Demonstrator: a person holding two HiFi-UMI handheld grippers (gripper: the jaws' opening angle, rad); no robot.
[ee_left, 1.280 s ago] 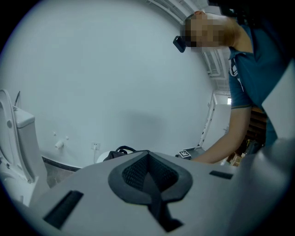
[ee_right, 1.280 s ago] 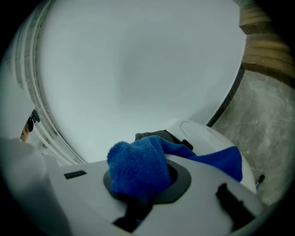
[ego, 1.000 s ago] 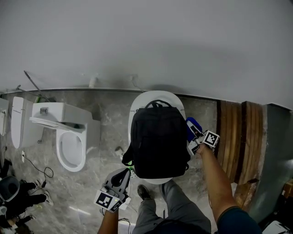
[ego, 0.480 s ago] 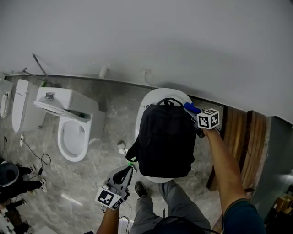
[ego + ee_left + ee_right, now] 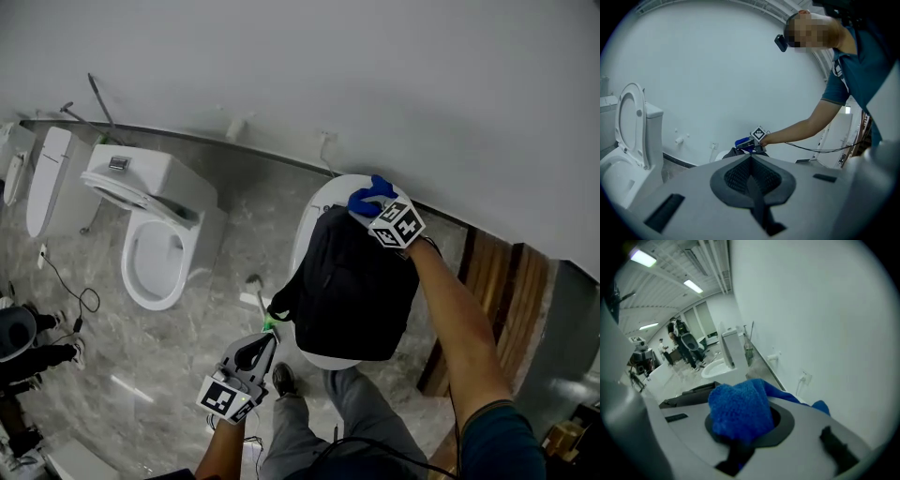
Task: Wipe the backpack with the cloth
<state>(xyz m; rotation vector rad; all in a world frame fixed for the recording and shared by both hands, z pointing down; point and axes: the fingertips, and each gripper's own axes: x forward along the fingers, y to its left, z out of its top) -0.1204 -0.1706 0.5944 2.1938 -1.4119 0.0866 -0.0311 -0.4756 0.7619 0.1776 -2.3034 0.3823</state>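
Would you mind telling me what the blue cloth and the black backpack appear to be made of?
The cloth looks like microfibre or terry: its blue surface is fuzzy and looped. The backpack seems to be matte synthetic fabric, perhaps nylon or polyester: dull black, no gloss, soft sagging shape.

In the head view the backpack [image 5: 352, 291] covers most of the white fixture [image 5: 307, 225] under it, and the right gripper [image 5: 379, 210] hides much of the cloth [image 5: 373, 187]. In the left gripper view the left gripper [image 5: 751, 157] blocks nearly all of the backpack. In the right gripper view the bunched cloth covers the jaw tips, and the distant people [image 5: 686, 350] are too small to tell apart
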